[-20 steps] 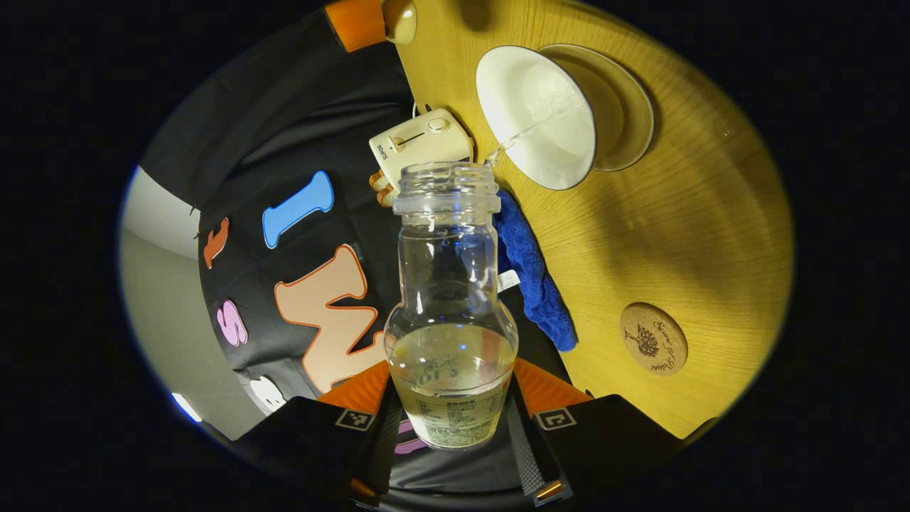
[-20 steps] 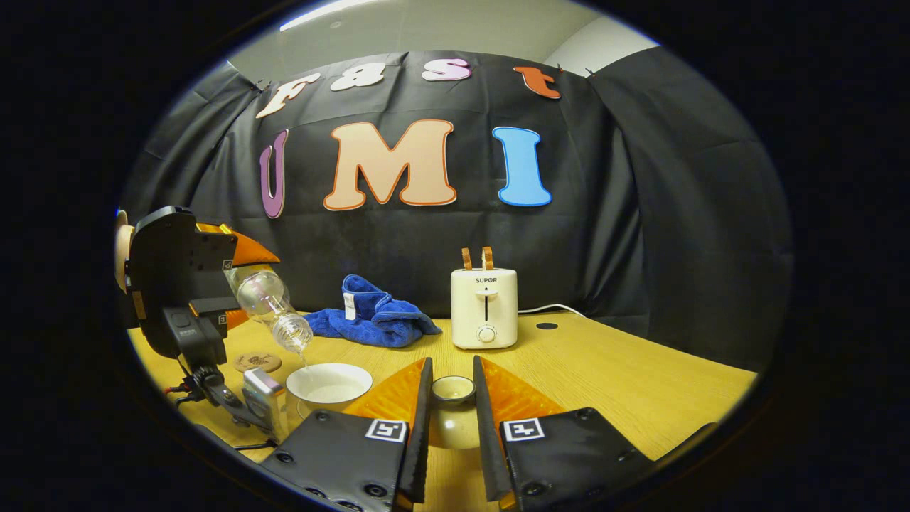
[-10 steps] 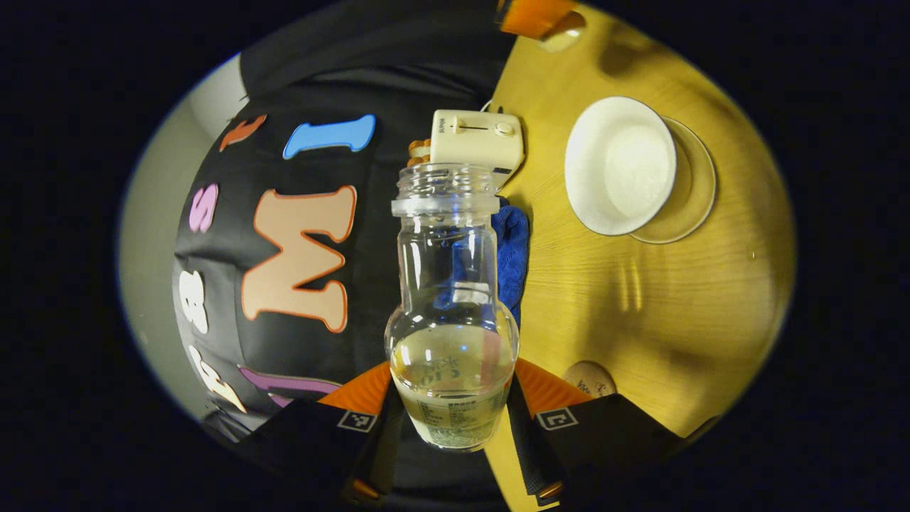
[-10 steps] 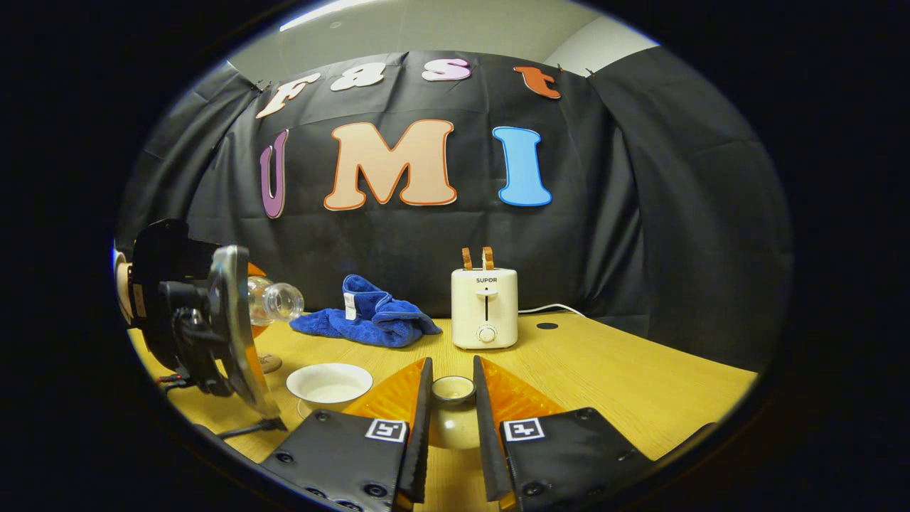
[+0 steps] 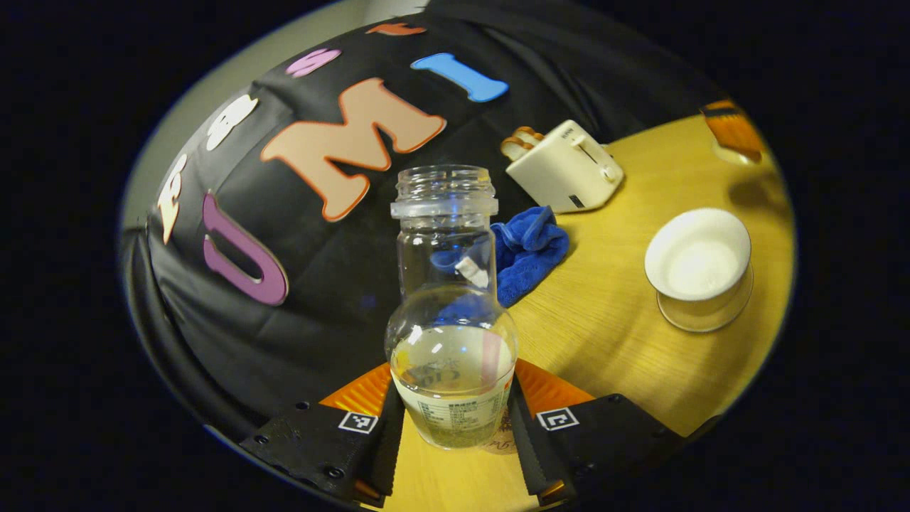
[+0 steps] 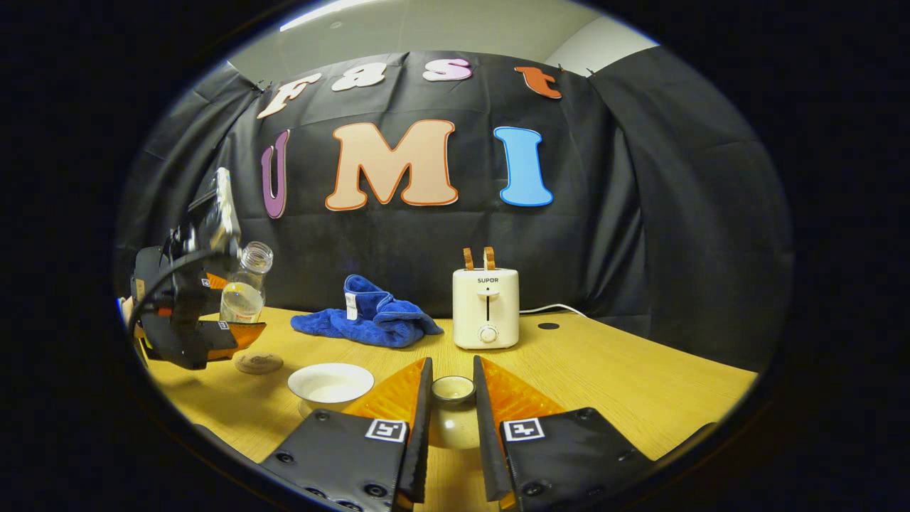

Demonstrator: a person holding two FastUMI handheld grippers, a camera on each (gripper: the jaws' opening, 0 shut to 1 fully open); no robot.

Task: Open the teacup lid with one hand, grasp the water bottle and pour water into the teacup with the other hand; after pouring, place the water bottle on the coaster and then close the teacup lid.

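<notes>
My left gripper [image 5: 453,387] is shut on a clear water bottle [image 5: 446,235], uncapped, nearly upright and about a third full. In the right gripper view the left gripper [image 6: 240,306] holds that bottle [image 6: 252,267] in the air above the round cork coaster [image 6: 259,363]. A sliver of the coaster [image 5: 503,442] peeks out under the bottle's base. The white teacup [image 5: 700,259] stands open on its saucer to the right, with water in it; it also shows as the teacup [image 6: 330,382]. My right gripper [image 6: 453,370] is shut on the beige teacup lid [image 6: 453,390], low over the table.
A cream toaster [image 6: 486,307] with its cord stands at the back of the wooden table [image 6: 611,377]. A crumpled blue cloth [image 6: 370,318] lies left of it, behind the teacup. The black cloth wall closes off the back.
The bottle has swung from a pouring tilt over the teacup back to upright and moved left, over the coaster. The stream has stopped. The right gripper and lid have not moved.
</notes>
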